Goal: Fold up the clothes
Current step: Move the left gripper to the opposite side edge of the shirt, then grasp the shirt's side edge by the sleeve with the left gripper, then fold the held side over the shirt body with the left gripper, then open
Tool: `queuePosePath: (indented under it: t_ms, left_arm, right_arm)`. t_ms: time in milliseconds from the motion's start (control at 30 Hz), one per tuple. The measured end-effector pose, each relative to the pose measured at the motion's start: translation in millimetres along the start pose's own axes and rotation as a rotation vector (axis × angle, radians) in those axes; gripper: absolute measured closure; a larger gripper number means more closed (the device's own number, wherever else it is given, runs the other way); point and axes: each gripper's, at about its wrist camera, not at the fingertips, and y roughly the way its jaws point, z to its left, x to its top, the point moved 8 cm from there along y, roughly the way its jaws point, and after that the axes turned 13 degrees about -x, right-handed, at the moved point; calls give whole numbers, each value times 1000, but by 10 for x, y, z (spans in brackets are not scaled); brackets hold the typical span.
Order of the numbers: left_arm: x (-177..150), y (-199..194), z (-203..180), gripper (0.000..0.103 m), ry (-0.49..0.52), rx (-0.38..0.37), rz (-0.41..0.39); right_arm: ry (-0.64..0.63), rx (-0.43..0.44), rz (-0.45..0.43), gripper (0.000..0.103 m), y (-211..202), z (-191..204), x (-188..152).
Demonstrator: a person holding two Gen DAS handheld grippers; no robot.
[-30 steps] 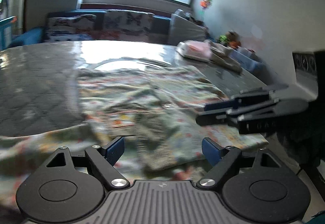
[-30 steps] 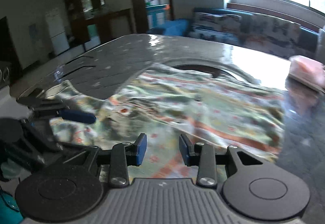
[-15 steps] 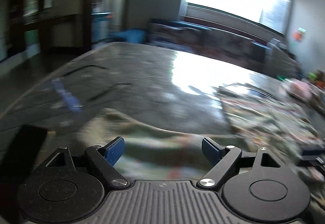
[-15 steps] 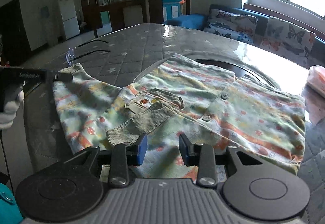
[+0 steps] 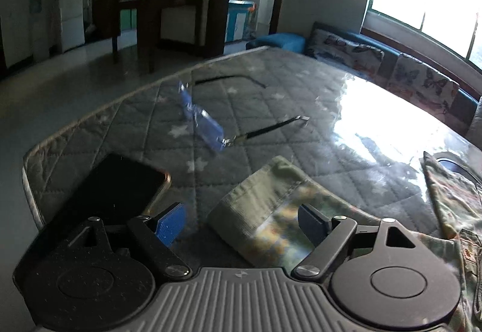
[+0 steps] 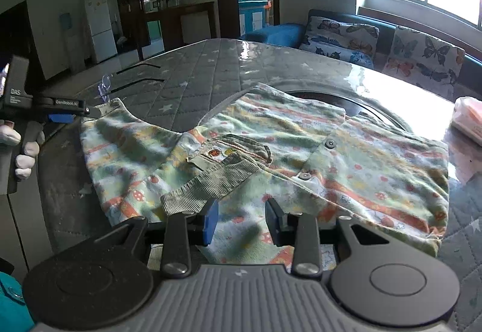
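Lying between both grippers' spread fingers [image 6: 211, 219], the patterned shirt [image 6: 301, 151].

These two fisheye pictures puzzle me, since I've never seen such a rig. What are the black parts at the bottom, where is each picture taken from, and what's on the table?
There is no robot: a person holds a two-finger gripper in each hand, each carrying a camera looking along its fingers. The left gripper is open over the cuff of the patterned garment; glasses and a phone lie beside it on the quilted table cover. The right gripper is open over the garment's near edge. The right view also shows the left gripper from the side, in a gloved hand. Nothing is held.
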Motion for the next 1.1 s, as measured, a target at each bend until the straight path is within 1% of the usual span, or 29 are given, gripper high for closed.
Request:
queuePosePath:
  t_ms: [100, 267, 300, 367, 400, 433, 467, 533, 600, 633, 700, 800, 900, 1100]
  left_arm:
    - [-26, -5, 5, 24, 7, 8, -3]
    - [-28, 18, 7, 40, 31, 14, -8]
    - [-25, 20, 8, 41, 32, 16, -10]
    - [-22, 23, -4, 53, 38, 14, -14]
    - [-15, 31, -13, 55, 41, 14, -14]
    - [-11, 33, -29, 61, 43, 7, -11]
    - [-7, 32, -47, 69, 44, -1, -8]
    - [23, -6, -107, 81, 29, -42, -7]
    - [54, -50, -171, 83, 15, -82, -8]
    - [82, -101, -242, 85, 26, -104, -18]
    - [142, -211, -423, 86, 52, -156, -39]
    - [216, -361, -763, 87, 85, -257, -56]
    - [247, -494, -1171, 87, 129, -378, -61]
    - [145, -622, -1997, 87, 208, -605, -9]
  right_arm:
    - [6, -4, -1, 69, -13, -9, -5]
    - [14, -7, -8, 69, -30, -15, 2]
    - [17, -7, -10, 69, -36, -18, 5]
    - [21, -9, -14, 69, -49, -23, 10]
    - [24, -8, -16, 69, -56, -25, 10]
    - [26, -8, -18, 69, -65, -26, 11]
    - [27, -7, -20, 69, -73, -27, 11]
    - [32, -10, -26, 69, -86, -33, 17]
    - [48, -14, -34, 69, -112, -73, 19]
    - [55, -16, -39, 69, -125, -94, 20]
    - [70, -20, -47, 69, -151, -135, 22]
    - [93, -27, -60, 69, -191, -196, 24]
    - [125, -37, -72, 69, -232, -281, 22]
    - [197, -74, -93, 69, -352, -536, -46]
